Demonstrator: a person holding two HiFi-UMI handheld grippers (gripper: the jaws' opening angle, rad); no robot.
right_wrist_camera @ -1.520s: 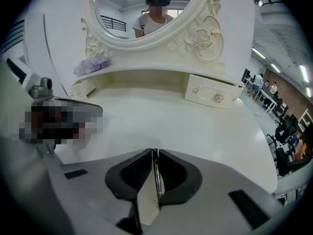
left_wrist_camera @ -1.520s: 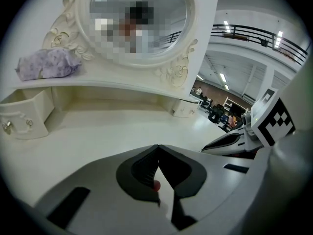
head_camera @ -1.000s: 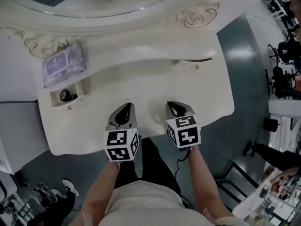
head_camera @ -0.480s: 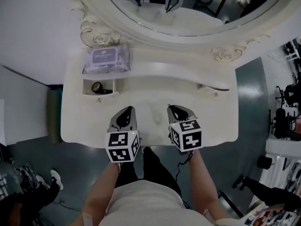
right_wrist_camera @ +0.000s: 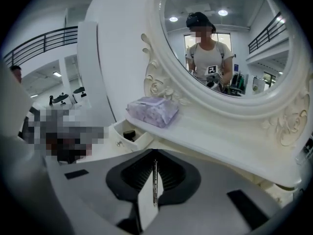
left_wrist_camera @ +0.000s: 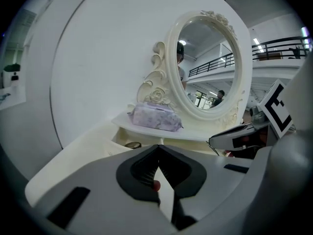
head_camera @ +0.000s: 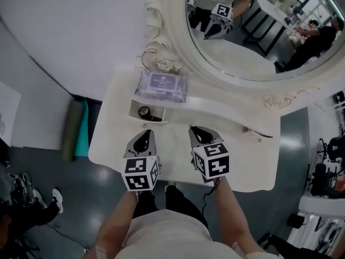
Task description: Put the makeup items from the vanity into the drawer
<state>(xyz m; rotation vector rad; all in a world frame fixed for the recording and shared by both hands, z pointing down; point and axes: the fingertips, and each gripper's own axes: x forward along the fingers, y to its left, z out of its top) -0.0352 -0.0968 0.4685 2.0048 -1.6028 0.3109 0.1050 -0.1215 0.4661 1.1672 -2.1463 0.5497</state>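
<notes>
The white vanity (head_camera: 110, 139) has a small drawer (head_camera: 135, 108) standing open at its left. A round dark makeup item (head_camera: 143, 111) lies inside it, also seen in the left gripper view (left_wrist_camera: 132, 145) and the right gripper view (right_wrist_camera: 129, 134). A purple wipes pack (head_camera: 161, 86) rests on the shelf above the drawer. My left gripper (head_camera: 141, 139) hovers just in front of the drawer, tips together (left_wrist_camera: 158, 147); a small red spot shows deep in its gap. My right gripper (head_camera: 198, 134) is beside it over the tabletop, its pads closed to a thin slit (right_wrist_camera: 155, 153).
An oval ornate mirror (head_camera: 253, 31) rises behind the shelf and reflects the person and both grippers. A second drawer (head_camera: 259, 133) at the right is closed. A green and teal roll (head_camera: 75, 128) stands on the floor left of the vanity, by the white wall.
The view has swung along the vanity, so the open drawer now lies just beyond the left gripper. Both grippers have risen and stayed side by side. Neither has taken anything.
</notes>
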